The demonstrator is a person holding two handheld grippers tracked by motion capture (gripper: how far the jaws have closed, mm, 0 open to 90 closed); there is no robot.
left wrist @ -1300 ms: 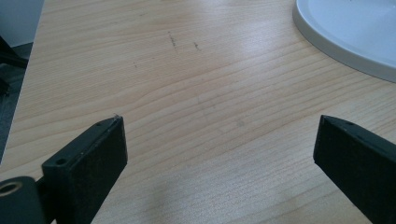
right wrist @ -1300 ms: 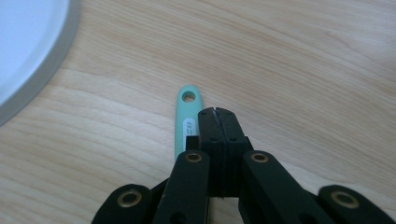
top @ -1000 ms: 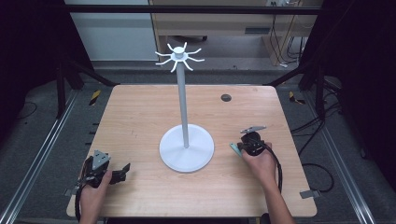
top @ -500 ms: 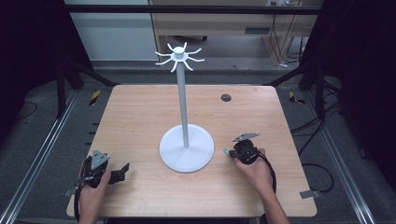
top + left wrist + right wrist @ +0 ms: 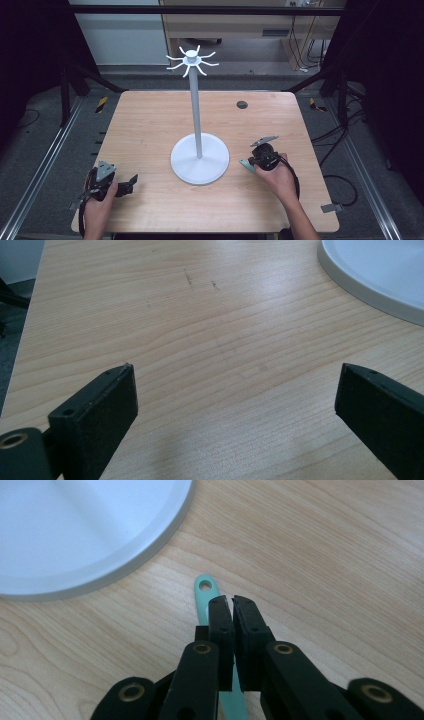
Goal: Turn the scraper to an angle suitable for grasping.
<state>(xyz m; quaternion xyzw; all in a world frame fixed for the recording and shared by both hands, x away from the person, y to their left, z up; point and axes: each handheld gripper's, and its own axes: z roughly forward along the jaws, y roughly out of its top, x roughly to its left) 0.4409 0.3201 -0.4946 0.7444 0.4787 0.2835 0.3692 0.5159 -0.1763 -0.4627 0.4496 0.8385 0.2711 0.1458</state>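
Note:
A white stand (image 5: 198, 125) with a round base (image 5: 200, 165) and several hook arms at its top (image 5: 191, 59) rises from the middle of the wooden table (image 5: 150, 125). My right gripper (image 5: 248, 163) is just right of the base, shut on a thin teal utensil handle (image 5: 204, 587) with a hole in its end. That end pokes out past the jaw tips toward the base (image 5: 75, 535). My left gripper (image 5: 131, 180) rests at the table's near left, its jaws (image 5: 235, 405) wide open over bare wood, with the base's rim (image 5: 370, 285) off to the far right.
A small dark round grommet (image 5: 242, 104) sits in the table's far right part. Metal rails (image 5: 45, 165) run along both sides of the table, and cables lie on the floor at the right (image 5: 345, 185).
My right gripper has moved left and nearer, toward the stand's base, carrying the teal handle with it. The left gripper has stayed put.

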